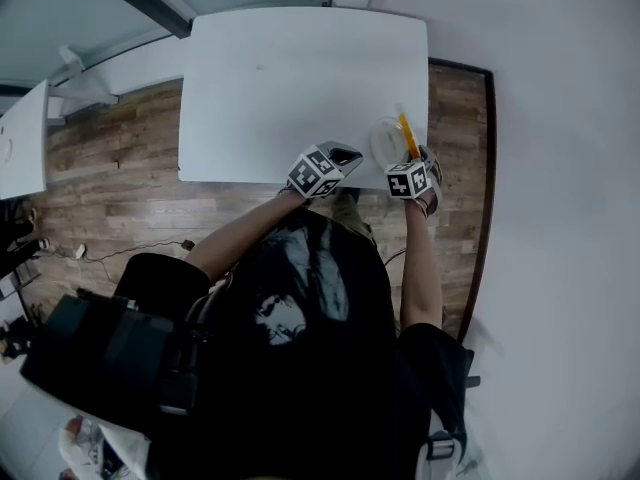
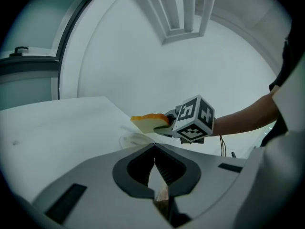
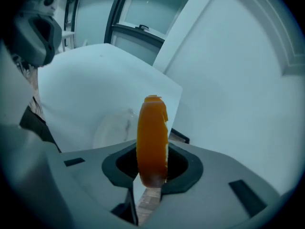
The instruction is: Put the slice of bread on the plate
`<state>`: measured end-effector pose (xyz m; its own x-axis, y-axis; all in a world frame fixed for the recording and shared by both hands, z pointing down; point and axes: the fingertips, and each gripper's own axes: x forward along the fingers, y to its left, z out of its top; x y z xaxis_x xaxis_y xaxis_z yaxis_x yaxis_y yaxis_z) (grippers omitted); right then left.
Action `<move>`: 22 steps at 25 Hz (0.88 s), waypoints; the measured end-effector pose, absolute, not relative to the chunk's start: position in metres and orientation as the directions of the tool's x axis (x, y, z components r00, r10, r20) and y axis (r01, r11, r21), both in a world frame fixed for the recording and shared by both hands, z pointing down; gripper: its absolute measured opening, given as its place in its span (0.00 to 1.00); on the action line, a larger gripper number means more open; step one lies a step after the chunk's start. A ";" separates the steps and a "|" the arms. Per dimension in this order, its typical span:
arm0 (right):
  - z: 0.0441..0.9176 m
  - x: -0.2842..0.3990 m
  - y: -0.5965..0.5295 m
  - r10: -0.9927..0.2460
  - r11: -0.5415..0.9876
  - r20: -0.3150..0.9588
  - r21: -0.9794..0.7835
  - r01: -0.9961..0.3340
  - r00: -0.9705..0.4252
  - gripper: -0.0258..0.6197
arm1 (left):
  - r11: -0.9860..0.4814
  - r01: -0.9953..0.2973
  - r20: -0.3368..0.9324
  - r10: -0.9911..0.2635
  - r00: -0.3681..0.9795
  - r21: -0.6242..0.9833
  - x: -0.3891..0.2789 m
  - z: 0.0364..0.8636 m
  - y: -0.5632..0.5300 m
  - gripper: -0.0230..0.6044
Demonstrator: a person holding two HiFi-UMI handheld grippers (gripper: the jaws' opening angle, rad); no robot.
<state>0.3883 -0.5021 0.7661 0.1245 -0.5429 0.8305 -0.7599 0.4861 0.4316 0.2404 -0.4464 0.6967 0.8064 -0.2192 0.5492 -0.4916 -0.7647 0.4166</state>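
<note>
The slice of bread (image 3: 152, 137), with an orange-brown crust, stands edge-on between the jaws of my right gripper (image 3: 151, 175), which is shut on it. In the head view the bread (image 1: 408, 134) hangs over the clear round plate (image 1: 383, 143) near the table's front right corner. The left gripper view shows the bread (image 2: 150, 122) a little above the plate (image 2: 135, 140). My left gripper (image 2: 155, 163) is shut with nothing in it. It sits at the table's front edge, left of the plate (image 3: 113, 128).
The white table (image 1: 300, 78) stands on a wooden floor, with a white wall (image 1: 560, 118) close on its right. Its front edge and right corner lie just beside the plate. A second white table (image 1: 22, 138) is at the far left.
</note>
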 end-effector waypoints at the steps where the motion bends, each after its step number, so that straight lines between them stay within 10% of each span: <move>1: 0.768 0.392 -0.504 -0.546 0.496 0.822 0.471 -0.729 0.160 0.18 | -0.759 -0.502 0.553 -0.229 0.802 0.415 0.239 0.697 -0.446 0.04; 6: 0.786 0.364 -0.488 -0.505 0.664 0.855 0.474 -0.578 0.122 0.20 | -0.734 -0.539 0.551 -0.270 0.790 0.413 0.234 0.692 -0.451 0.04; 14: 0.802 0.322 -0.450 -0.346 0.724 0.925 0.154 -0.672 -0.160 0.50 | -0.722 -0.531 0.547 -0.251 0.799 0.444 0.239 0.694 -0.455 0.04; 22: 0.708 0.329 -0.446 -0.625 0.451 0.717 0.009 -0.893 -0.308 0.50 | -0.761 -0.497 0.505 -0.260 0.823 0.417 0.248 0.675 -0.452 0.04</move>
<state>0.3287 -0.4457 0.7084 -0.3082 -0.6249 0.7173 -0.8927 0.4505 0.0090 0.2483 -0.4521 0.6748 0.8230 -0.2603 0.5048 -0.4967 -0.7610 0.4174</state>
